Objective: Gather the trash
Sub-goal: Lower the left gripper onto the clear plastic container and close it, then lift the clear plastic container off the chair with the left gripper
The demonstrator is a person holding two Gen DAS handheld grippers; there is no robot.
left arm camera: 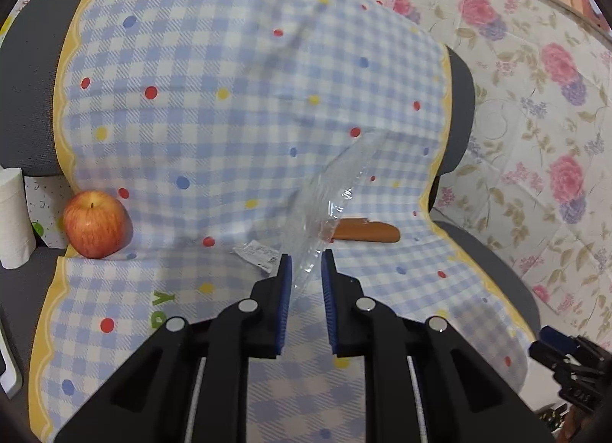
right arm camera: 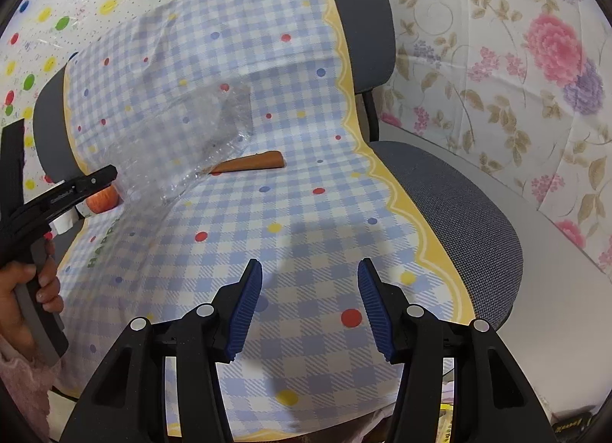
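My left gripper [left arm camera: 306,258] is shut on a clear plastic bag [left arm camera: 336,190] and holds it up over the checked cloth [left arm camera: 191,129] that covers the chair. The bag [right arm camera: 183,144] and the left gripper [right arm camera: 109,175] also show at the left of the right wrist view. A crumpled white paper scrap [left arm camera: 258,253] lies on the cloth just left of the left fingertips. An orange sausage-like piece [left arm camera: 367,230] [right arm camera: 252,162] lies behind the bag. My right gripper [right arm camera: 310,271] is open and empty above the seat's front.
A red apple [left arm camera: 95,223] [right arm camera: 103,200] sits at the seat's left by a white paper roll [left arm camera: 13,217]. The grey chair [right arm camera: 451,190] has bare seat and backrest edges on the right. Floral sheeting [right arm camera: 516,60] hangs behind.
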